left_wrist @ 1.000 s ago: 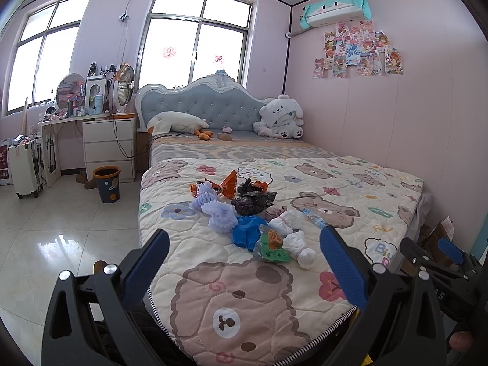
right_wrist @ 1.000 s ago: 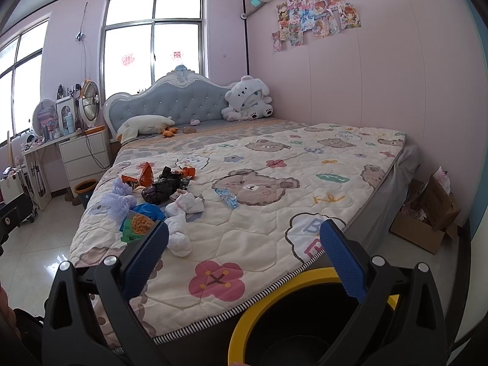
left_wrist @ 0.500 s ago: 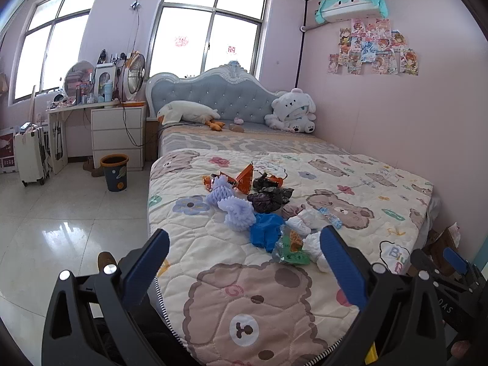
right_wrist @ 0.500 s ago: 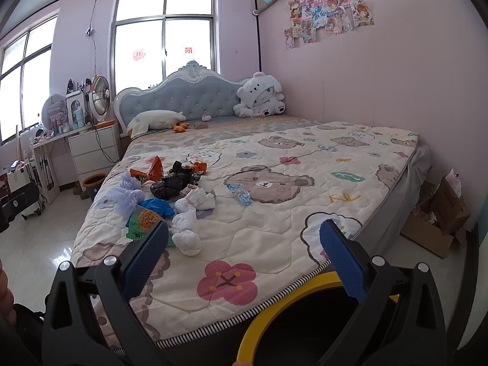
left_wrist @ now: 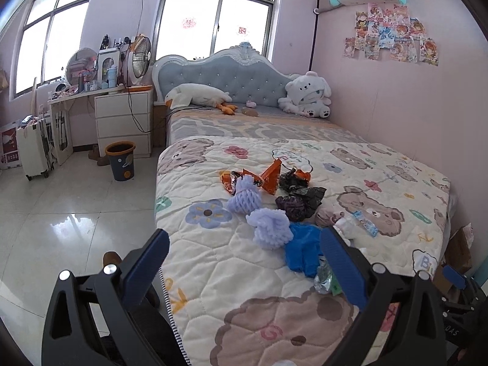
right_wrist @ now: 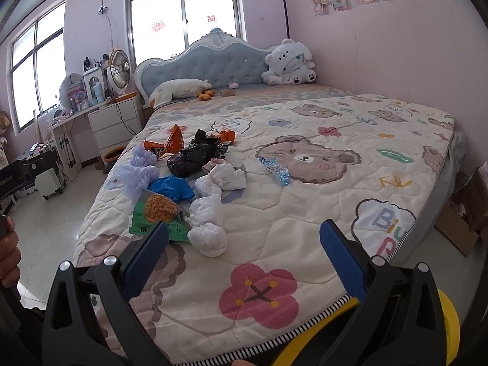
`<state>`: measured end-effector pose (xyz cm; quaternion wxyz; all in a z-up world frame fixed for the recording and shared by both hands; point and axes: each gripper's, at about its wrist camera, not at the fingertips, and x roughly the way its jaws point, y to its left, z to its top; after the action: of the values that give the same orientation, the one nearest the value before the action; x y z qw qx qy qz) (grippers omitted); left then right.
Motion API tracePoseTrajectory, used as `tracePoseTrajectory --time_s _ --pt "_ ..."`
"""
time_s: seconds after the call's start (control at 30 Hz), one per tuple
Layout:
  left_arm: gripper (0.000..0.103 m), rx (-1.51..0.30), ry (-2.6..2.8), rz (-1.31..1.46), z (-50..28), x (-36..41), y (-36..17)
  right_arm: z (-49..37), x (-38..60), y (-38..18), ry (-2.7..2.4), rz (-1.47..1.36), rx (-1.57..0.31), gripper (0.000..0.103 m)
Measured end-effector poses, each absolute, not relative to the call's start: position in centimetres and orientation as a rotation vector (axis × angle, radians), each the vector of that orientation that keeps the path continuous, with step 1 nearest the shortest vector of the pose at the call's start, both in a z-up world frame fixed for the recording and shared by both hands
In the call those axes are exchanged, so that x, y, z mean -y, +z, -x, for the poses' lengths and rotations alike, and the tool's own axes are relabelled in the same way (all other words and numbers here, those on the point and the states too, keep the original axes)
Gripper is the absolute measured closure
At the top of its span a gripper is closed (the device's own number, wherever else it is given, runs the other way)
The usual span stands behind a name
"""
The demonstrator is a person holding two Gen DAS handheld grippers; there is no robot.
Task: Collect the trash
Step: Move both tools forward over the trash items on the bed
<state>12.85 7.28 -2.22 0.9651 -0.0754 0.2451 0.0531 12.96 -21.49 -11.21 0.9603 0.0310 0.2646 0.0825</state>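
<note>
A scatter of trash (right_wrist: 189, 177) lies on the near-left part of a bear-print quilt (right_wrist: 320, 213) in a pink bedroom, as a person holds two grippers over the foot of the bed. The left gripper (left_wrist: 244, 262) hovers with its blue fingers (left_wrist: 146, 265) spread wide and nothing between them; the right gripper (right_wrist: 244, 259) is likewise spread and empty, poised just short of the pile. Nearest the right gripper sit a green snack wrapper (right_wrist: 158, 216) and crumpled white tissues (right_wrist: 207, 228), touching each other; behind them lie a blue glove (right_wrist: 172, 189), purple foam fruit nets (right_wrist: 134, 174), a black plastic bag (right_wrist: 195, 155), orange wrappers (right_wrist: 170, 143) and, a little apart on a printed bear, a blue candy wrapper (right_wrist: 277, 170). All of it looks very light and soft, likely to crush rather than resist, so a pinch on a bunched middle or a raised fold should hold better than one on a flat edge; the foil wrappers may be slippery and the quilt beneath could be caught in the same pinch. A yellow-rimmed bin (right_wrist: 445, 323) shows at the lower right of the right wrist view, below the foot of the bed, and appears the likely destination; a second, orange-rimmed basket (left_wrist: 120, 160) stands on the tiled floor by the white drawers (left_wrist: 123, 122), well apart from the pile. Nothing seems collected yet.
</note>
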Motion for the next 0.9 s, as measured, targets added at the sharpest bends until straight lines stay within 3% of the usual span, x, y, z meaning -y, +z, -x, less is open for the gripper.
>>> tracePoseTrajectory --time_s 0.8,0.9 --pt "0.008 -0.709 0.056 0.202 -25.8 -8.8 -8.5 -21.6 18.5 -15.3 0.244 0.007 -0.682 0.008" --pt "0.008 -0.704 0.037 0.187 -26.3 -8.2 -9.1 -22.3 18.2 -15.5 0.239 0.011 -0.688 0.017"
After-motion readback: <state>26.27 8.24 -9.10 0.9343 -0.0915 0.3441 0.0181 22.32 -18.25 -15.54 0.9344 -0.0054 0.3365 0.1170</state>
